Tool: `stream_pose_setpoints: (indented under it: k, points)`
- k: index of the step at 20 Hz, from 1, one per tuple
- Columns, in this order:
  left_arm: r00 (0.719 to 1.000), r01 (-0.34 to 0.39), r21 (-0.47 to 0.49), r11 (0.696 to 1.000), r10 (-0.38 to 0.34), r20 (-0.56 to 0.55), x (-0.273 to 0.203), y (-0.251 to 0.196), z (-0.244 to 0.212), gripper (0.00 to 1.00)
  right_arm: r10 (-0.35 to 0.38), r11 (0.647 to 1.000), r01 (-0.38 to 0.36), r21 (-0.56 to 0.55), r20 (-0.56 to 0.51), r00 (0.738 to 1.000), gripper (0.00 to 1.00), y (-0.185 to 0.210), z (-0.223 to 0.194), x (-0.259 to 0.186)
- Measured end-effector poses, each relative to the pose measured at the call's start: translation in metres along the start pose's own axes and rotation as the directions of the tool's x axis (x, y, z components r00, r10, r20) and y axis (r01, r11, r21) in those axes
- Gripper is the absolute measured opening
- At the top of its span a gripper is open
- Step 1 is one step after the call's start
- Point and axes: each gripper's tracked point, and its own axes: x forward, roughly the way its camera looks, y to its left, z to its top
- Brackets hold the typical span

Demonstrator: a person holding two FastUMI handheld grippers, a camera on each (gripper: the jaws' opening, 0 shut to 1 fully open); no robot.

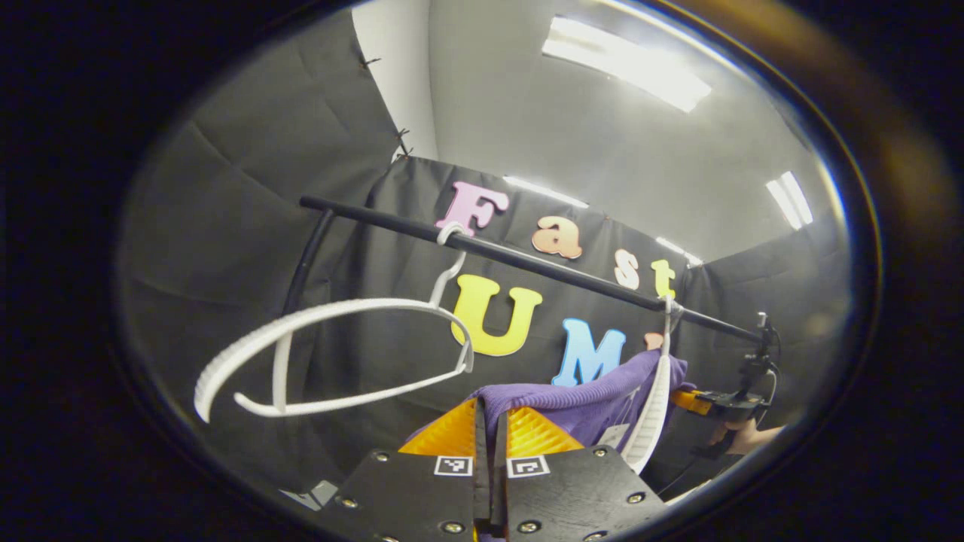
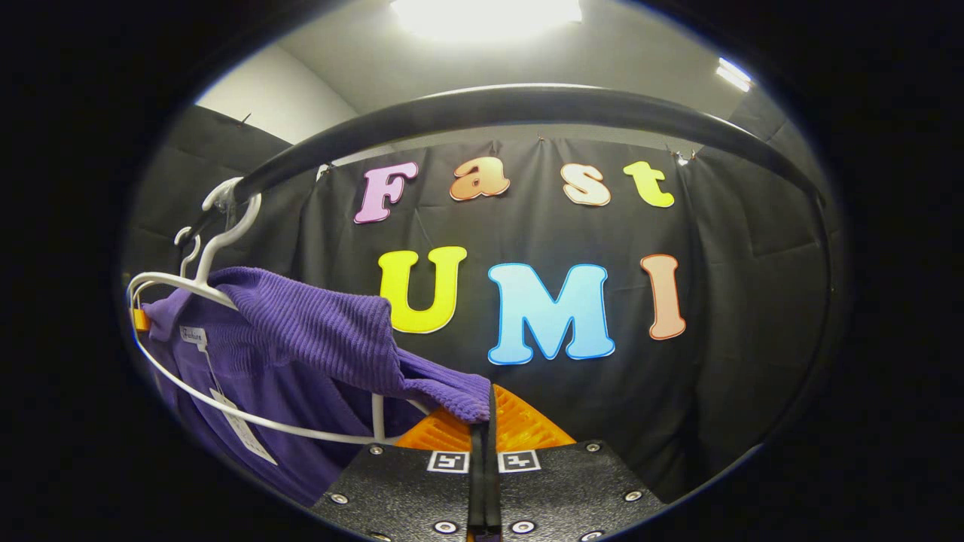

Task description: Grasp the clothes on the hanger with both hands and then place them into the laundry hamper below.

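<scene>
Left gripper view shows an empty hanger (image 1: 331, 354) on the rail (image 1: 527, 260) and the left claw (image 1: 491, 429) clenched on the purple sweater (image 1: 580, 399). Right gripper view shows the right claw (image 2: 486, 421) gripping its sleeve, sweater (image 2: 301, 331) on its hanger (image 2: 203, 263).

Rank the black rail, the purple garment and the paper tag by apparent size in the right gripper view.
1. Black rail, though nearness to the camera inflates it.
2. Purple garment.
3. Paper tag, smallest.
</scene>
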Motion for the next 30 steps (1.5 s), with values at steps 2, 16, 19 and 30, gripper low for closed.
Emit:
stream_pose_setpoints:
  k: [2,16,19,30]
  points:
    - [1.0,-0.013,-0.006,1.0,0.013,0.01,0.002,-0.005,-0.009,0.01,-0.01,1.0,0.01,-0.007,-0.005,1.0,0.0,-0.005,-0.007,0.0]
    - [0.991,-0.122,-0.058,0.991,0.125,0.051,-0.03,-0.011,-0.047,0.01,0.053,0.997,-0.053,-0.063,0.009,0.999,0.0,-0.005,-0.004,-0.003]
    - [0.987,-0.145,-0.096,0.985,0.151,0.057,-0.041,-0.021,-0.055,0.01,0.058,0.995,-0.058,-0.077,0.008,0.998,0.0,-0.004,-0.006,-0.003]
    - [0.994,-0.111,-0.028,0.993,0.111,-0.014,0.003,-0.098,-0.095,0.02,-0.033,0.996,0.031,-0.087,-0.022,0.999,0.0,-0.063,-0.029,0.002]
